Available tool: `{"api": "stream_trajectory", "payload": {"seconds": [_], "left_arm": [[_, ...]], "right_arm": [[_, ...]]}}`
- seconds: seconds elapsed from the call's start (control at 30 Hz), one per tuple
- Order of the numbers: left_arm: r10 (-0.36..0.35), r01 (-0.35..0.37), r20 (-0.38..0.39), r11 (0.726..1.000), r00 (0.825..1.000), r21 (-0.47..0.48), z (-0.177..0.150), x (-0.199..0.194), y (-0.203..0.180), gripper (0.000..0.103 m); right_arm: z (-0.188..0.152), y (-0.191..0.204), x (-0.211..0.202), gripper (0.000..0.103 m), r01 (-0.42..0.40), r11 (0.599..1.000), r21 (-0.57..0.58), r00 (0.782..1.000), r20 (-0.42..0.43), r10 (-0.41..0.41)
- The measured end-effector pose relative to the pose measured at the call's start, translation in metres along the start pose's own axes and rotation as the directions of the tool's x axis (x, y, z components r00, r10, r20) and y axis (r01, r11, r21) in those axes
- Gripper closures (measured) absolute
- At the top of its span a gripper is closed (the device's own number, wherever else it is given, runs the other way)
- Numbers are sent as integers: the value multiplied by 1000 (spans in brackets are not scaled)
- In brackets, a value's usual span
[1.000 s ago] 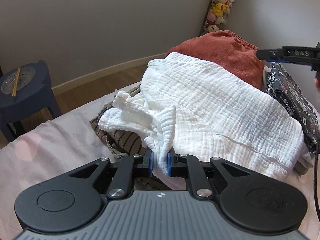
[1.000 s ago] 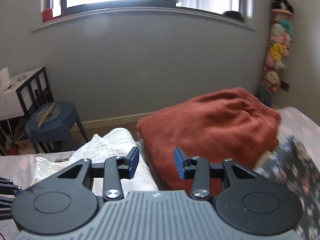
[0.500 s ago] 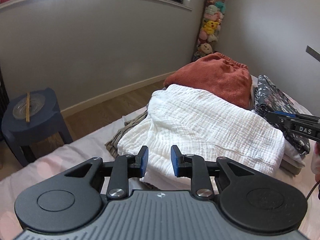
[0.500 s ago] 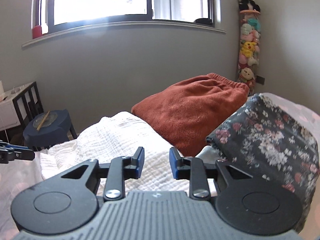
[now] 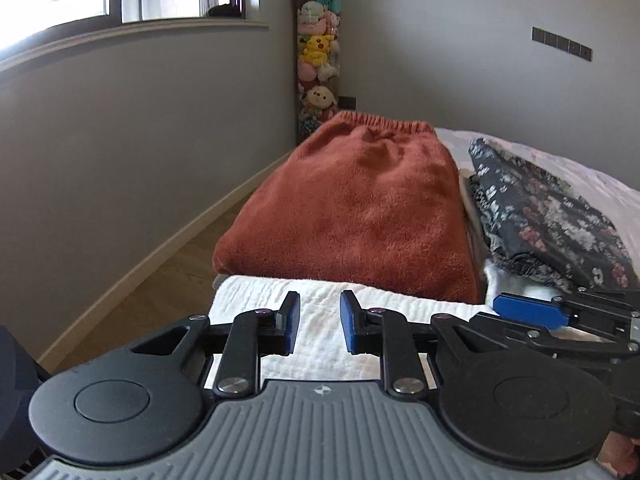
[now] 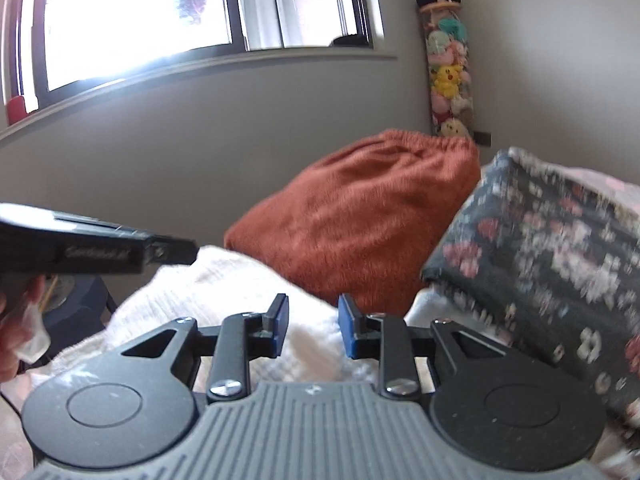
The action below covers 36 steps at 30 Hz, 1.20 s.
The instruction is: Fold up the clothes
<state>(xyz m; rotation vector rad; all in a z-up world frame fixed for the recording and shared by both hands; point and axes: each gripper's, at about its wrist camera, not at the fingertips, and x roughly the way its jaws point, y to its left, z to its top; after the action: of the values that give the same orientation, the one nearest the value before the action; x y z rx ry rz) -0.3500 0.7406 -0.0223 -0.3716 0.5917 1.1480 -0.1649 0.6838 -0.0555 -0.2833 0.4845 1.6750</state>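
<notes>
— Where's the piece being folded?

— The white crinkled garment [image 5: 320, 316] lies low in the middle of the left wrist view, directly under the left gripper [image 5: 319, 320], whose blue-padded jaws stand apart with nothing between them. In the right wrist view the same cloth spreads across the lower left and centre, beneath the right gripper [image 6: 312, 326], also released and empty

— How would it handle?

— I'd judge it light, soft and limp, a gauzy weave that sags wherever it isn't supported. It looks grippy rather than slippery, and not fragile. A pinch at a hem or corner near the frame's lower left edge should lift one layer; a grab in the middle would likely bunch several

— And its neighbours?

— The rust fleece garment [image 5: 360, 204] fills the centre of the left view, its near edge touching the white cloth; thicker and heavier, I'd guess. The dark floral fabric [image 5: 548, 216] sits folded at the right, just beside the fleece

— The surface?

— A bed with a pale pink sheet [image 5: 600, 168], visible at the upper right behind the floral piece. Soft ground, so pressing down will give

— The room?

— Grey walls, a window [image 6: 140, 20] glaring at the upper left of the right view, wooden floor [image 5: 168, 280] at the left, a tall tube of plush toys [image 5: 318, 52] in the corner at top centre, and a dark stool [image 6: 76, 304] at the left edge, partly hidden
</notes>
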Motion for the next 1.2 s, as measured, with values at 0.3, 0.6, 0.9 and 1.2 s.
{"api": "stream_trajectory", "payload": {"seconds": [0.3, 0.6, 0.9, 1.2], "left_arm": [[34, -29, -157, 999, 987, 35, -33, 59, 5, 87], [42, -37, -172, 999, 984, 34, -41, 65, 3, 86], [62, -58, -212, 998, 975, 27, -42, 58, 8, 86], [75, -70, -252, 997, 965, 26, -40, 56, 11, 86]], "right_arm": [[-47, -26, 44, 73, -24, 998, 55, 998, -53, 27], [-58, -60, 54, 75, -87, 955, 283, 992, -58, 108], [-68, -92, 12, 103, 41, 936, 351, 992, -127, 4], [-79, -105, -3, 103, 82, 889, 451, 986, -167, -7]]}}
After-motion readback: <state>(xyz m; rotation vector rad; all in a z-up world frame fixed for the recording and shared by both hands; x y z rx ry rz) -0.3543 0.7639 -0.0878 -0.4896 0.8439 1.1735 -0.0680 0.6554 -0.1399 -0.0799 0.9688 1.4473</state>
